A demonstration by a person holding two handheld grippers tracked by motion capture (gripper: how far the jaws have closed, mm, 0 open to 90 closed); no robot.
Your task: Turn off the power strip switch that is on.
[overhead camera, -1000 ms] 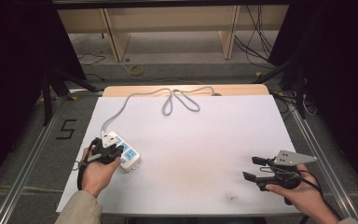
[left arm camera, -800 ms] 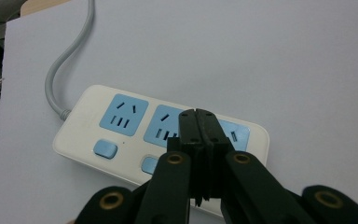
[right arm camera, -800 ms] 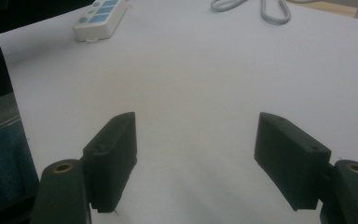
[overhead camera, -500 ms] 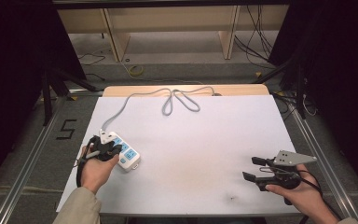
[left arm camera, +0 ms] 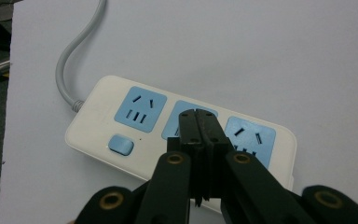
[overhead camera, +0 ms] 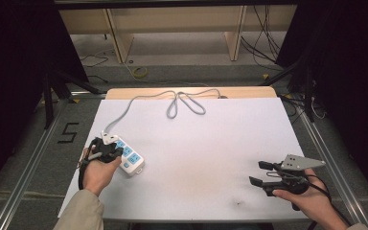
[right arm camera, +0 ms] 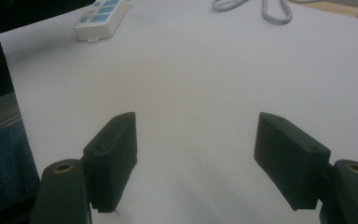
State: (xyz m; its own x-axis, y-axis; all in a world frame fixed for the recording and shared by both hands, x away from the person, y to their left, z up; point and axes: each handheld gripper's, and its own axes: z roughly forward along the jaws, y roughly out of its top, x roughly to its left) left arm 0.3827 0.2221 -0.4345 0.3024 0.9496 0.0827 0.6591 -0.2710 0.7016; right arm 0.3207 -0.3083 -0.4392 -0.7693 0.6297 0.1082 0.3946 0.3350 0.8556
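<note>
Left gripper [left arm camera: 200, 122] fingers pressed flat together, nothing between them, tips over the middle blue socket of the white power strip [left arm camera: 121, 121] in the left gripper view; blue switch [left arm camera: 121, 145] left of the tips. In the high view, left gripper [overhead camera: 106, 148] at lower left of the frame, on the strip's near end; power strip [overhead camera: 131, 158] lying at a slant on the white tabletop [overhead camera: 211, 139]. Grey cable [overhead camera: 182, 101] running from the strip toward upper centre, looped near the far edge. Right gripper [overhead camera: 262, 173] at lower right, fingers wide apart, holding nothing, well apart from the strip; in the right gripper view, right gripper [right arm camera: 196, 140] fingers spread above bare tabletop
</note>
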